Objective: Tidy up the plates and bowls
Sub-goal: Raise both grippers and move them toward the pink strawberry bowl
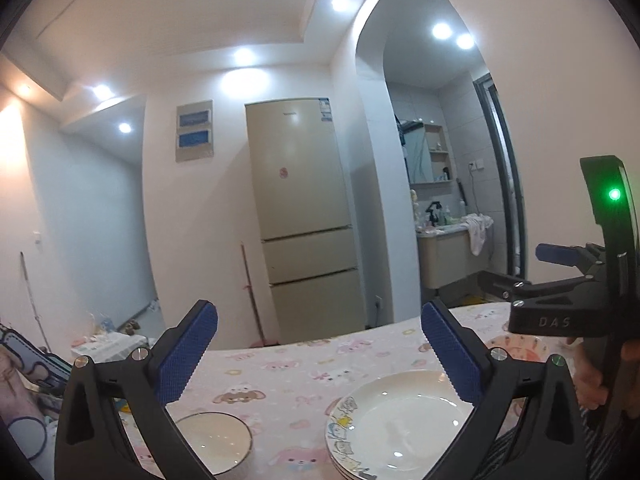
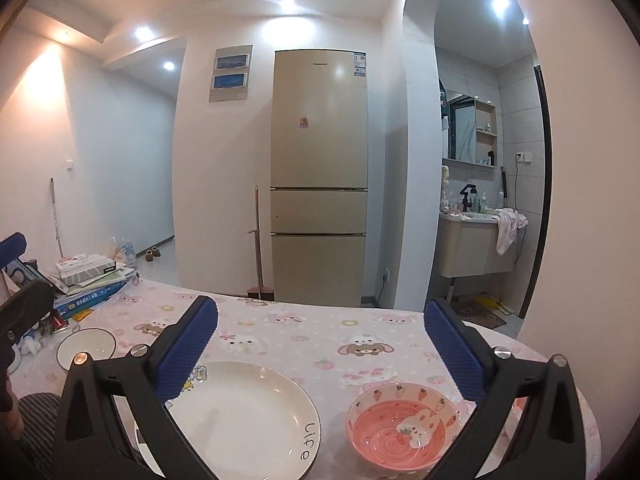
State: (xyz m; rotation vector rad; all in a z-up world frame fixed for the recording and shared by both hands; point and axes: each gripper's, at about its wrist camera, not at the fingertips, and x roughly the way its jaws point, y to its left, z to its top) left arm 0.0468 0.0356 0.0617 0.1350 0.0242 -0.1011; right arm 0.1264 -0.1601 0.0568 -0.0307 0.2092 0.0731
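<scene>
Jaws on both grippers stand wide apart, nothing between the pads, nothing touched. Left gripper (image 1: 319, 354) hangs above the surface (image 1: 280, 364), over the white plate stack (image 1: 396, 424) and a black-rimmed bowl (image 1: 214, 442). Right gripper (image 2: 321, 350) hangs above the same stack (image 2: 248, 412) and a pink bowl (image 2: 400, 426) just beside it.

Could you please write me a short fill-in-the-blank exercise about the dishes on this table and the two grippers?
1. The white plate carries the word ____ near its rim.
2. The bowl with a rabbit inside is coloured ____.
3. The left gripper and right gripper both stand ____, holding nothing.
4. The white plate tops a ____ of plates.

Missing words: Life; pink; open; stack
</scene>
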